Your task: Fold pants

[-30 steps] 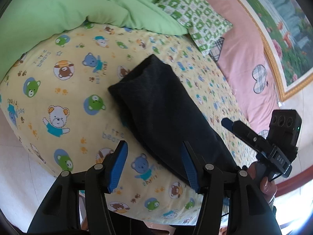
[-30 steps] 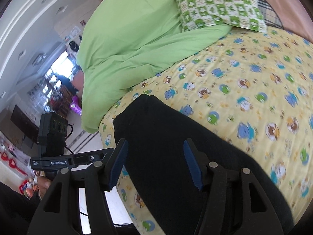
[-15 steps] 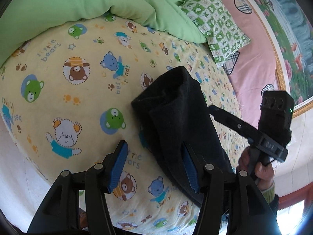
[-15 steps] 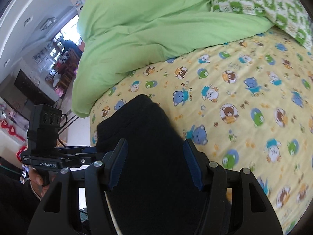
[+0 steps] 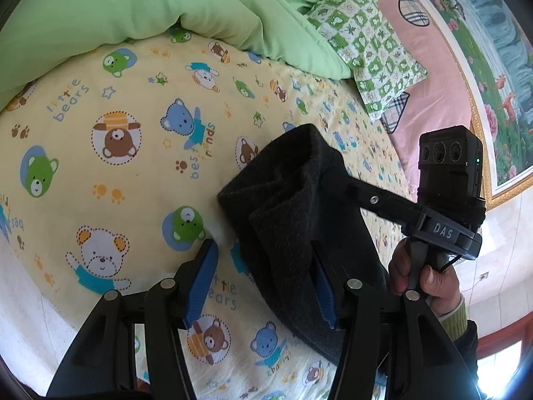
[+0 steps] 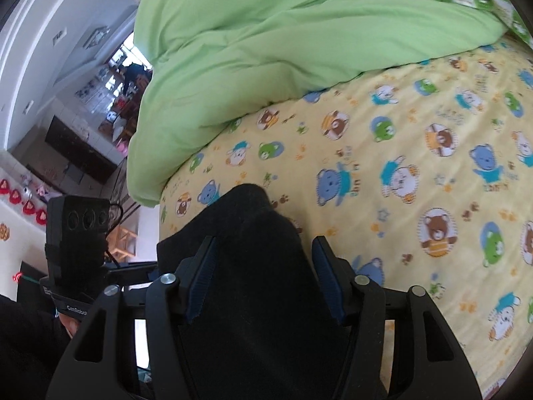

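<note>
The black pants lie folded in a thick bundle on the yellow bear-print sheet. My left gripper is open; its right finger rests against the bundle's near edge and the left finger is over the sheet. My right gripper is open with the pants lying between its fingers and bulging up over them. In the left wrist view the right gripper reaches into the bundle's far side, its tips hidden by cloth.
A green duvet is heaped at the head of the bed. A green-checked pillow lies beside a pink sheet. The bed's edge drops to a white floor on the left. Room furniture stands beyond.
Both grippers have moved forward toward the far end of the pants. The cloth has bunched up and lifted between the right gripper's fingers.
</note>
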Tool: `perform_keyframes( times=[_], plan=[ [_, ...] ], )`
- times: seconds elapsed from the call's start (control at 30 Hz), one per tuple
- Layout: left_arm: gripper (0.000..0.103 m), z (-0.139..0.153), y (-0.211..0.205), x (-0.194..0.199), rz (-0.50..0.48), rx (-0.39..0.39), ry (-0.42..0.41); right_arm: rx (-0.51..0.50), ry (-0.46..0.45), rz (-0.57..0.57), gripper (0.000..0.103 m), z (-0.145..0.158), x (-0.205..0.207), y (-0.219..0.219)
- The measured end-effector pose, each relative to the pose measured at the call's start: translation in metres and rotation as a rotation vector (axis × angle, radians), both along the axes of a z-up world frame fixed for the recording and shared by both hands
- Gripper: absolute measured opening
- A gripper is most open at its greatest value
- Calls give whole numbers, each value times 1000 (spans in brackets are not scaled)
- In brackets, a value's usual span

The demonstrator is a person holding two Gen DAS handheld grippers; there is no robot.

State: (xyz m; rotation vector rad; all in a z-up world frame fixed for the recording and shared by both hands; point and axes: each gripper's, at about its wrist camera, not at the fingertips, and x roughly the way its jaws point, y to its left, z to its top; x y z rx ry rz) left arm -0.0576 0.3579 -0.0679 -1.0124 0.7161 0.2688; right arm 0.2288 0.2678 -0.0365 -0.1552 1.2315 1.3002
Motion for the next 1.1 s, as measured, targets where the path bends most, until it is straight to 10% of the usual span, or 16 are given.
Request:
perform_keyframes(
  times=[0.27,1.1],
  plan=[
    [28,7,-4,9,-29,48,-7,-10,-14,6,30,2,-2,-4],
    [25,156,-136,33,-344,212,-261,279,-106,-218,23,120,-35,-166]
  ],
)
